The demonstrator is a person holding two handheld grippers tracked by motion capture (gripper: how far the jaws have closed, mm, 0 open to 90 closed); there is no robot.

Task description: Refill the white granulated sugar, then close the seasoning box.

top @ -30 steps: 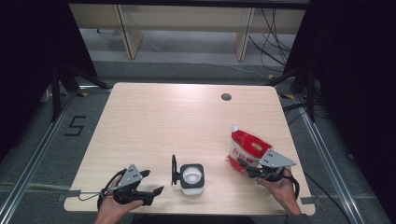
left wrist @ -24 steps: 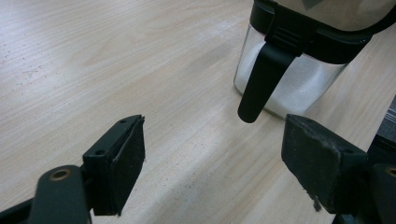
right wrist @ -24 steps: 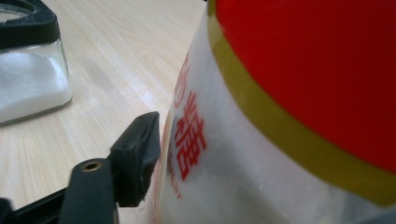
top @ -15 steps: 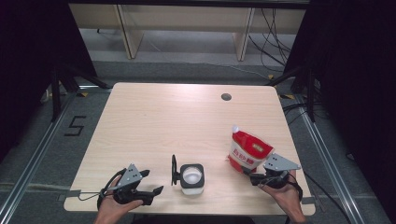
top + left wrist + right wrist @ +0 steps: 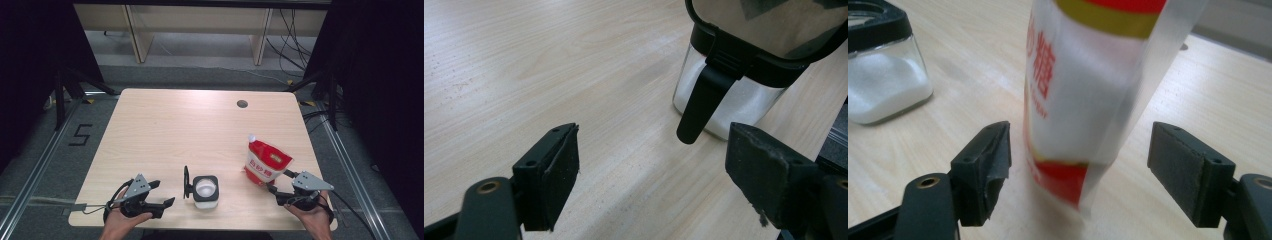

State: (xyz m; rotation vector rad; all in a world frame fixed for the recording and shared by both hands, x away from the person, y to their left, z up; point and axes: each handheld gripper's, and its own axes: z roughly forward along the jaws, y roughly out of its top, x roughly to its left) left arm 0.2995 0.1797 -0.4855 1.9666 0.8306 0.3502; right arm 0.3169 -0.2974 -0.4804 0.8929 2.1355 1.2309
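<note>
Right tool backed off pouch, jaws just widening.

Most of the table lies bare, its far half and left side open for a hand to cross. Near the front edge two things stand in the way: the jar, its lid swung up on the left, and the red pouch standing upright to the right. Between them runs a clear lane of wood. The left gripper faces the raised lid; the right gripper has the pouch between its spread jaws.
</note>
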